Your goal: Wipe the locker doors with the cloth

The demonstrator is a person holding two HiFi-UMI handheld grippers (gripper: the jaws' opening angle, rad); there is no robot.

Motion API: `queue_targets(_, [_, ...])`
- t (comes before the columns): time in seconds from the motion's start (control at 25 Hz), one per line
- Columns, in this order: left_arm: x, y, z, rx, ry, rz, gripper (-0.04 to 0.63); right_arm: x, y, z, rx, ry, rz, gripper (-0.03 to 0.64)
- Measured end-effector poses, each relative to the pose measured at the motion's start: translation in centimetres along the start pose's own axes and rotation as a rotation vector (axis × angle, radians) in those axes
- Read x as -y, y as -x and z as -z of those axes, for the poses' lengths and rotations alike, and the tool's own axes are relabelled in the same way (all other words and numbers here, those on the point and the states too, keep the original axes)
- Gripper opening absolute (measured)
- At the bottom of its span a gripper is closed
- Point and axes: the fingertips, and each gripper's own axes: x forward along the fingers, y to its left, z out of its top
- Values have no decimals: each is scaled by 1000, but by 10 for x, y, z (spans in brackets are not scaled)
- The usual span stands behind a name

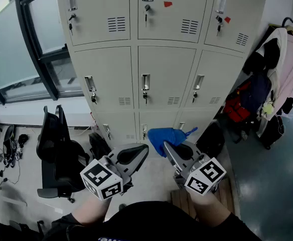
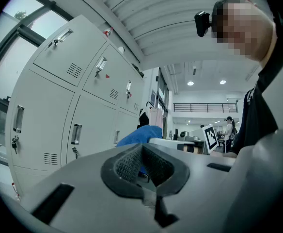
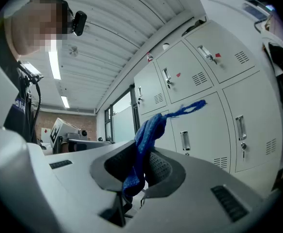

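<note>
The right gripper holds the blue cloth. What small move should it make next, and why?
Probably move the right gripper forward to the nearest locker door. Its fingers are shut on the blue cloth, but the cloth seems to hang in the air, apart from the lockers, so wiping cannot begin until it touches a door.

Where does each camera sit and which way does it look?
Head view: on the head, steeply down at grey metal lockers; left gripper, right gripper, forearms.
Left gripper view: on its gripper, along shut empty jaws up the lockers; torso right.
Right gripper view: on its gripper, along jaws shut on blue fabric cloth; torso left.
All share lockers and cloth.
</note>
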Motion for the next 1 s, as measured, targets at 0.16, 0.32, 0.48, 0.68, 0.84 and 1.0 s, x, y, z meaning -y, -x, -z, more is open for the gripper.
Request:
queue_targets(0.16, [-1,-3,4,-3,5,1,6,0,-3,3,-10,5,0,43])
queue_targets(0.32, [-2,-4,5,2,6,6,6,0,-6,5,-15,10,2,43])
queue_targets(0.48, [-1,-6,5,3,1,13,6,-2,-7,1,2,21,-2,44])
queue_targets(0.68, [-2,-10,6,-11,-12,13,6,-2,-9,0,4,18,-7,44])
queue_targets(0.84, [-3,-13,5,-16,-17,14,6,2,-11,-1,9,9,-4,44])
queue_targets(1.0, [-7,-13,3,-15,-25,7,6,4,-15,-2,10,6,-8,44])
